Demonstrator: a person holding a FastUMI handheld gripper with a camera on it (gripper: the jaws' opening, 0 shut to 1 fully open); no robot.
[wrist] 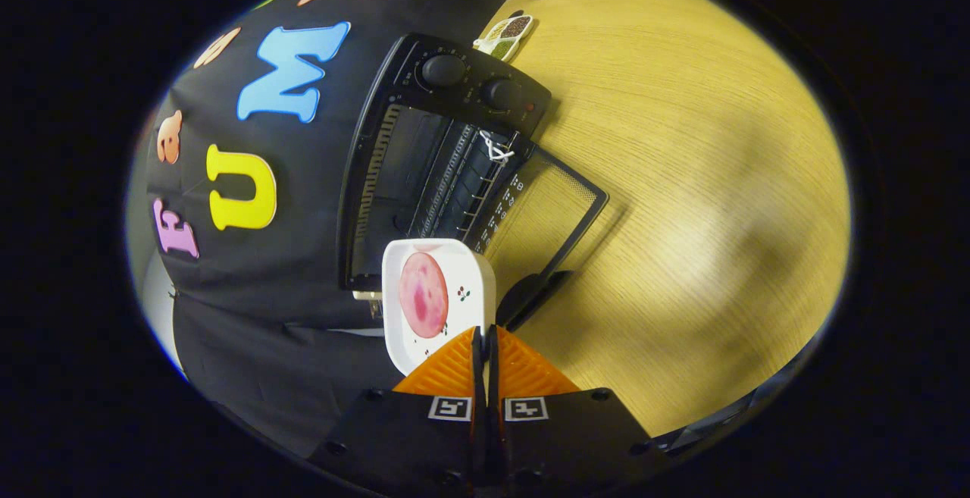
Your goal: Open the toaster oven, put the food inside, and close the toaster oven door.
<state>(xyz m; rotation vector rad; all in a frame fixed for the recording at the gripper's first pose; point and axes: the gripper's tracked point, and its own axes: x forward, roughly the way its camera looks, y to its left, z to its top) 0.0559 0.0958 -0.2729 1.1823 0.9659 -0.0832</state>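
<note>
Plate (pixel 438 302) edgewise between closed gripper (pixel 485 339) fingers.

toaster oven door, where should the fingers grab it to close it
Take the black handle bar along the free edge of the open black glass-paned toaster oven door, coming from just ahead of the fingers, which now pinch the rim of the white square dish of pink food.

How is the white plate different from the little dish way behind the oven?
The white plate is pinched at its rim by the gripper and held up before the open toaster oven; the small dish rests on the table beyond it. The plate carries one pink round slice; the dish holds dark and green bits. Both are pale with rounded corners.
</note>
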